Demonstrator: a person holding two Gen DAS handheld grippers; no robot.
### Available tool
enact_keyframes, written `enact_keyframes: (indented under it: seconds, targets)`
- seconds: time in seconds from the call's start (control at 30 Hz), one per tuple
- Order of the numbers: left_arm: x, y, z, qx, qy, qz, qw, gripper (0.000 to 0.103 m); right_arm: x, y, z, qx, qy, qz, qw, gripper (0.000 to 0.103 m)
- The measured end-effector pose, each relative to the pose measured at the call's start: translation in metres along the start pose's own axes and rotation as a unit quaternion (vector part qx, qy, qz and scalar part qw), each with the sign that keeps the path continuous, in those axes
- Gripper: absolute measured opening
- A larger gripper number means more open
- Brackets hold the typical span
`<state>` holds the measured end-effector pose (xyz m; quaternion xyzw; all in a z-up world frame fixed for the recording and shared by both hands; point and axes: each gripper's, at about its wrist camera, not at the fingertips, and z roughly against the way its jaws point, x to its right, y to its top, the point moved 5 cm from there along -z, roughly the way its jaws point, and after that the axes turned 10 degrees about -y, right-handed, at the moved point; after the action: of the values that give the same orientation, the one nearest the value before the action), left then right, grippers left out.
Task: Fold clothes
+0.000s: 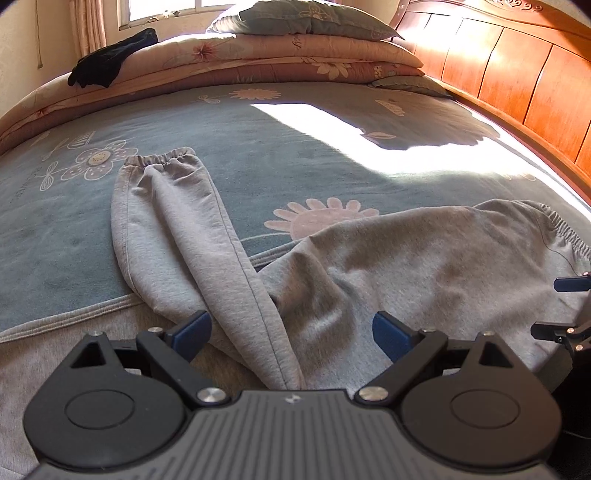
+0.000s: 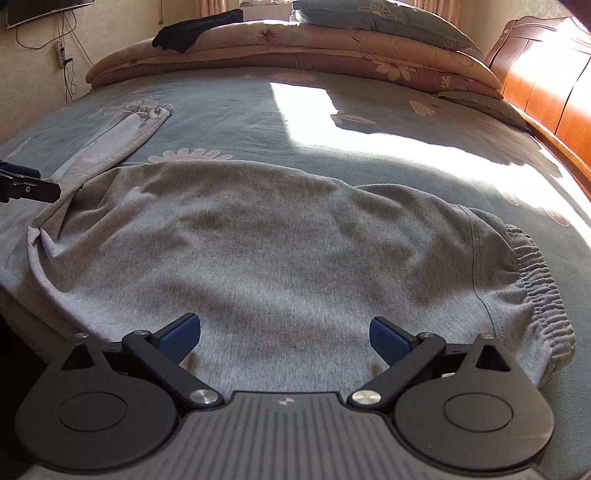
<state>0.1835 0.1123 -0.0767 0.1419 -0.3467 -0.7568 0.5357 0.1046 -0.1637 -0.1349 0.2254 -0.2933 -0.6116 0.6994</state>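
From the left wrist camera, the left hand-held gripper (image 1: 291, 332) hangs over the near edge of the bed (image 1: 258, 147) with its blue-padded fingers (image 1: 194, 330) spread wide and nothing between them. Under it lie the grey sweatpants (image 1: 406, 266). One leg runs away from the camera to the upper left and ends in a gathered cuff (image 1: 159, 158) flat on the blue flowered bedspread (image 1: 55, 221). The seat and waist spread to the right, and the elastic waistband (image 1: 565, 236) curls at the right edge of the picture. The leg crosses over the body of the pants just ahead of the fingers. A second leg seems to trail off the near bed edge at lower left. At the far right edge a part of the right hand-held gripper (image 1: 570, 284) shows over the waist end. Beyond the pants the bedspread is open all the way to the stacked quilts (image 1: 295, 55), with a bright patch of sunlight across it. The wooden headboard (image 1: 517, 81) bounds the right side.

From the right wrist camera, the right hand-held gripper (image 2: 284, 334) also stands wide apart and empty, just above the seat of the sweatpants (image 2: 277, 240). The waistband (image 2: 535, 273) lies to the right, close to the near bed edge. The far leg reaches to the upper left. A black garment (image 2: 195, 31) lies on the quilts (image 2: 332, 48), well apart from the pants.
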Motion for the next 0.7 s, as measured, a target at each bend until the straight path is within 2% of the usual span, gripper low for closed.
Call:
enact_keyframes:
  seconds: [0.17, 0.27, 0.47, 0.6, 0.7]
  targets:
    - [-0.001, -0.002, -0.017, -0.022, 0.042, -0.006, 0.9989, 0.094, 0.000, 0.003, 0.002, 0.010, 0.008, -0.004, 1.000, 0.100]
    - [0.000, -0.002, -0.010, -0.016, 0.037, -0.010, 0.9991, 0.094, 0.000, 0.009, 0.009, 0.029, 0.030, -0.002, 0.999, 0.100]
    - [0.018, 0.027, -0.008, 0.006, -0.041, -0.016, 0.9990, 0.094, -0.001, 0.033, 0.010, 0.058, 0.076, -0.020, 0.995, 0.100]
    - [0.030, 0.047, -0.043, 0.000, -0.072, -0.029, 0.9970, 0.095, 0.000, 0.049, 0.002, 0.069, 0.114, -0.027, 0.991, 0.100]
    - [0.033, 0.057, -0.079, -0.031, -0.095, -0.035, 0.9944, 0.095, 0.000, 0.068, -0.010, 0.077, 0.147, -0.003, 0.986, 0.100]
